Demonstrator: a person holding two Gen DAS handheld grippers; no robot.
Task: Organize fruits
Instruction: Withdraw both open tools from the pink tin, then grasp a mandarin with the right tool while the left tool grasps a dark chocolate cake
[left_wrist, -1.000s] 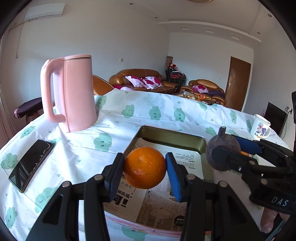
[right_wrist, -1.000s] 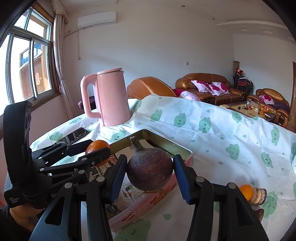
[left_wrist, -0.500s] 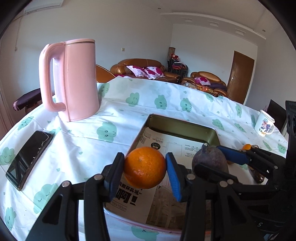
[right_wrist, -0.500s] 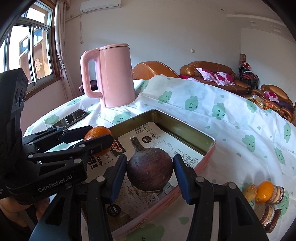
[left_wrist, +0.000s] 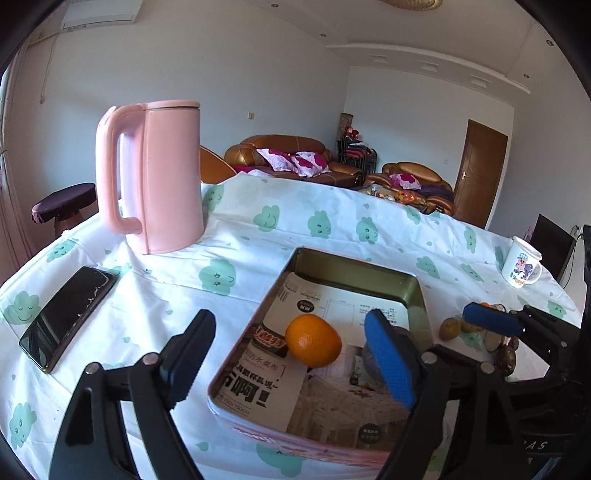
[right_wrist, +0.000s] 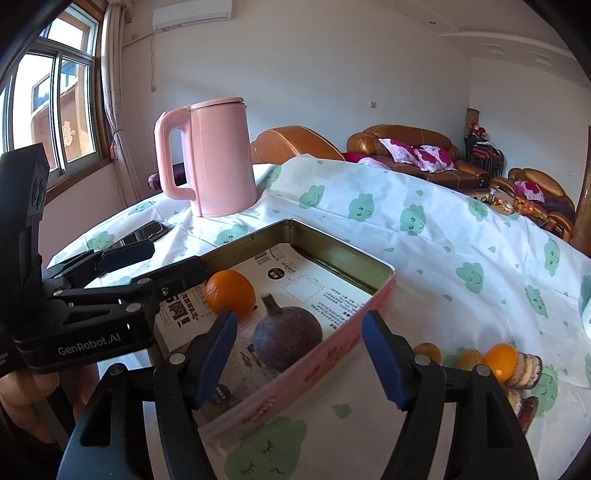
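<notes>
An orange (left_wrist: 313, 345) lies in the pink-sided metal tin (left_wrist: 354, 264) on printed paper; it also shows in the right wrist view (right_wrist: 230, 293). A dark purple fruit (right_wrist: 287, 338) lies beside it in the tin (right_wrist: 373, 300), mostly hidden in the left wrist view behind my blue pad. My left gripper (left_wrist: 291, 360) is open and empty above the tin's near edge. My right gripper (right_wrist: 300, 354) is open and empty, just above and behind the purple fruit. Several more small fruits (right_wrist: 498, 362) lie on the cloth right of the tin.
A pink kettle (left_wrist: 155, 177) stands at the back left. A black phone (left_wrist: 68, 317) lies on the left of the cloud-print tablecloth. A white mug (left_wrist: 521, 266) stands at the far right. Loose fruits (left_wrist: 452, 328) lie between tin and mug.
Both grippers have opened. The orange and the purple fruit, held half a second ago, now lie in the tin, and both grippers have drawn back a little.
</notes>
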